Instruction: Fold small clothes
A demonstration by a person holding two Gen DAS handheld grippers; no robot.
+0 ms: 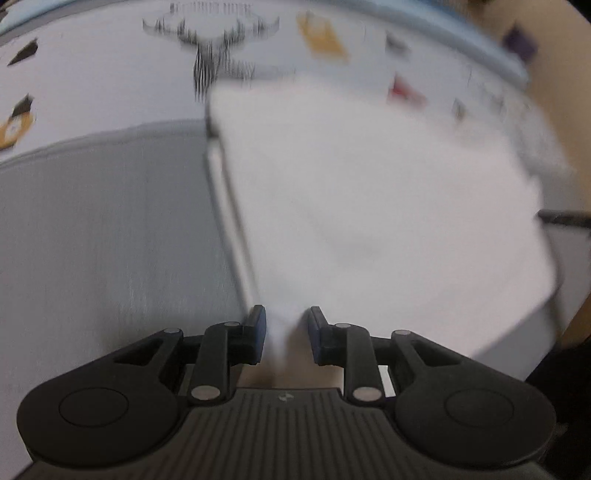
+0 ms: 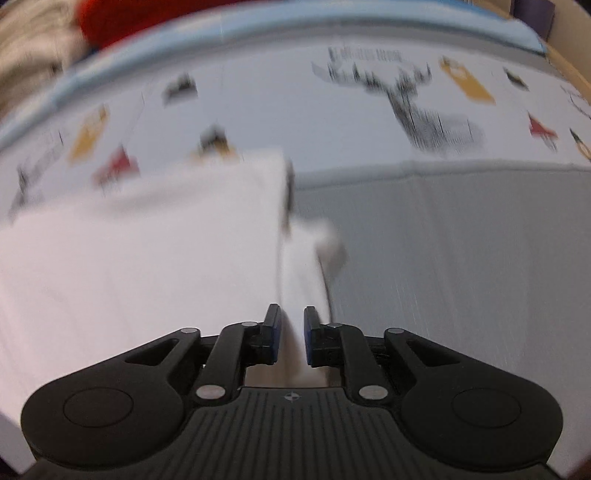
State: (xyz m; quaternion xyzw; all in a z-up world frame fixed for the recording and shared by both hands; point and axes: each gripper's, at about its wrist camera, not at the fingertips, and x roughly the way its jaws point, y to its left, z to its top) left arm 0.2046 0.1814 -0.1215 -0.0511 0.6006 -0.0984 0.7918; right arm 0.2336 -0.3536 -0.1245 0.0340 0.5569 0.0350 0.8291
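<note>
A white garment point(image 1: 369, 221) lies spread over a grey cloth point(image 1: 103, 240) on the surface. In the left wrist view it fills the centre and right. My left gripper point(image 1: 286, 332) is shut on a pinched fold at its near edge. In the right wrist view the same white garment point(image 2: 140, 258) fills the left half, with a narrow folded strip running toward the fingers. My right gripper point(image 2: 292, 334) is shut on that strip. Both views are blurred by motion.
A white sheet printed with a black deer head point(image 2: 417, 103) and small yellow, red and black shapes covers the surface beyond the grey cloth. A blue border point(image 2: 258, 26) runs along its far edge. Red fabric point(image 2: 140, 14) lies behind it.
</note>
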